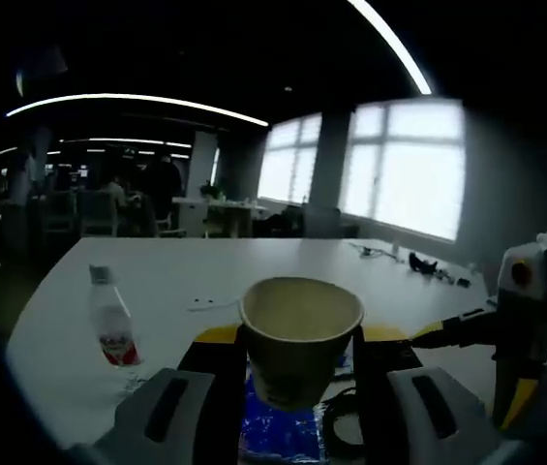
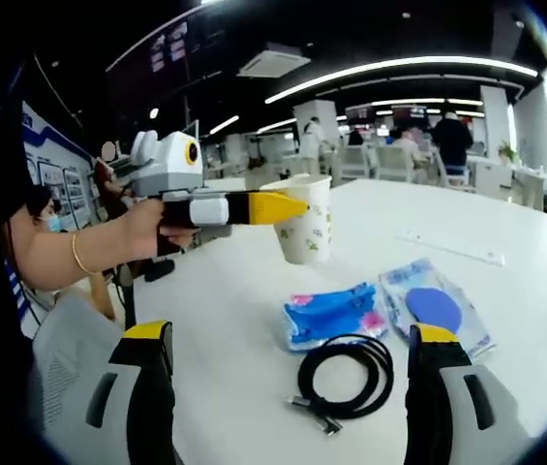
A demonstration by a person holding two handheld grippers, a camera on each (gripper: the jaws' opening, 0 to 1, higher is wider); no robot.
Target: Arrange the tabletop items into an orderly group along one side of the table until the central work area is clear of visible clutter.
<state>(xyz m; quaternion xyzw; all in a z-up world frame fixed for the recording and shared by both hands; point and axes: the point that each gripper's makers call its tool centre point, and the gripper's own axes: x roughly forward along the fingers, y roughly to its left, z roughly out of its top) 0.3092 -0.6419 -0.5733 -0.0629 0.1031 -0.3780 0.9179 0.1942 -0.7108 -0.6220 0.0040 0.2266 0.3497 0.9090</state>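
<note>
Dim open office, white tabletop (image 2: 254, 320). At lower centre of the left gripper view, your left tongs (image 1: 297, 373) pinched the paper cup (image 1: 300, 334), lifted; light and crushable, best gripped gently mid-wall. Right tongs (image 2: 288, 373) stood spread above the black cable (image 2: 346, 378).

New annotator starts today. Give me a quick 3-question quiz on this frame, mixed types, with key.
1. True or false: the left gripper is shut on the paper cup.
2. Which lies nearest the right gripper? A) water bottle B) black cable C) paper cup
3. Fill in: the cable is ____ (coiled/straight).

Key: 1 true, the cup is lifted off the white table; 2 B, the cable is between the jaws' tips, beside the blue packets; 3 coiled.
</note>
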